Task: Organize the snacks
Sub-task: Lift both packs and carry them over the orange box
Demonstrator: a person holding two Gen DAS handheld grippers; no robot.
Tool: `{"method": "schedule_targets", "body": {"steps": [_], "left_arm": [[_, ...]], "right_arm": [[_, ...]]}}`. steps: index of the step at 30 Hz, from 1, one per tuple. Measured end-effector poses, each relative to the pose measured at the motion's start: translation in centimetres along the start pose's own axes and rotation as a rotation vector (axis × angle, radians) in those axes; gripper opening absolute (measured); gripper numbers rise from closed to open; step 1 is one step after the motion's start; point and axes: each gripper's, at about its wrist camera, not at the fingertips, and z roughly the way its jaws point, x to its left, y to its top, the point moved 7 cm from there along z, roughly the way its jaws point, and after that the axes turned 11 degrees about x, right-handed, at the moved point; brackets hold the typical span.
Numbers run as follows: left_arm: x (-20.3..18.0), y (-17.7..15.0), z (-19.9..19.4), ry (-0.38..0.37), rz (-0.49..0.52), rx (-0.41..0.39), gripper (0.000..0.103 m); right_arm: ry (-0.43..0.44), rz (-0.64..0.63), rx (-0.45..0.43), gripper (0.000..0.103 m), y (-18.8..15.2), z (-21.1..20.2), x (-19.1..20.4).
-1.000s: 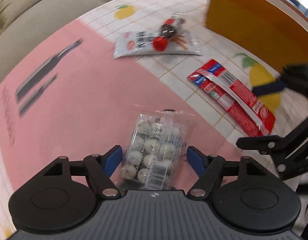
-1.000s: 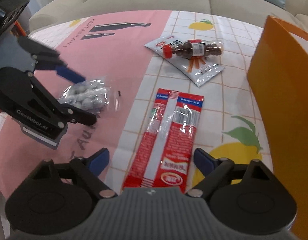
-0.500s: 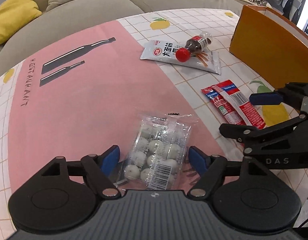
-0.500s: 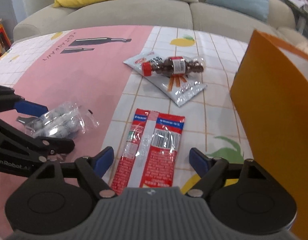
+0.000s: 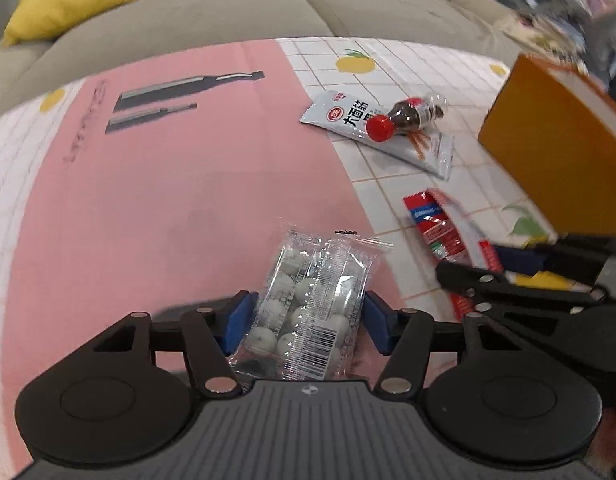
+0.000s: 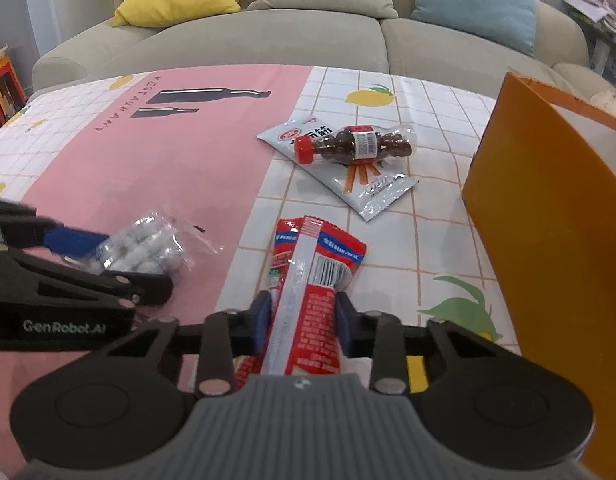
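A clear bag of white round candies (image 5: 312, 300) lies on the pink part of the tablecloth. It sits between the blue pads of my left gripper (image 5: 308, 322), whose jaws are closing and meet the bag's two long sides. From the right wrist, the same bag (image 6: 147, 244) shows pinched between the left gripper's fingers (image 6: 133, 262). My right gripper (image 6: 301, 324) is shut on the near end of a red snack packet (image 6: 316, 248), which has buckled into a ridge between the pads. In the left wrist view the red packet (image 5: 432, 220) runs under the right gripper (image 5: 476, 264).
A small bottle of brown sweets with a red cap (image 6: 356, 144) lies on a white snack packet (image 6: 376, 192) farther back. An orange box (image 6: 548, 220) stands at the right edge of the table. A beige sofa (image 6: 308, 40) with cushions runs along the far side.
Both pairs of jaws have closed in. The right pads have squeezed the red packet into a fold. The left pads have come against the candy bag, and the left wrist has rolled.
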Motion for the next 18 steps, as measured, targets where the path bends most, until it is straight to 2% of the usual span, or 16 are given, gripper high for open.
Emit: {"method": "schedule_targets", "body": {"steps": [7,12,18], "left_arm": [[0.3,-1.7,-1.2,-0.084,-0.158,0.003,0.067],[0.3,-3.2,-2.5,-0.088,-0.203,0.025,0.067],[0.0,-4.2,-5.4,-0.104,-0.225,-0.003,0.067]], "right_arm": [[0.082,0.100,0.027,0.026,-1.0,-1.0,-0.7],[0.109,0.102,0.033,0.026,-2.2,-2.7,0.0],[0.137,0.089,0.015,0.026,-2.9,-5.5,0.5]]}}
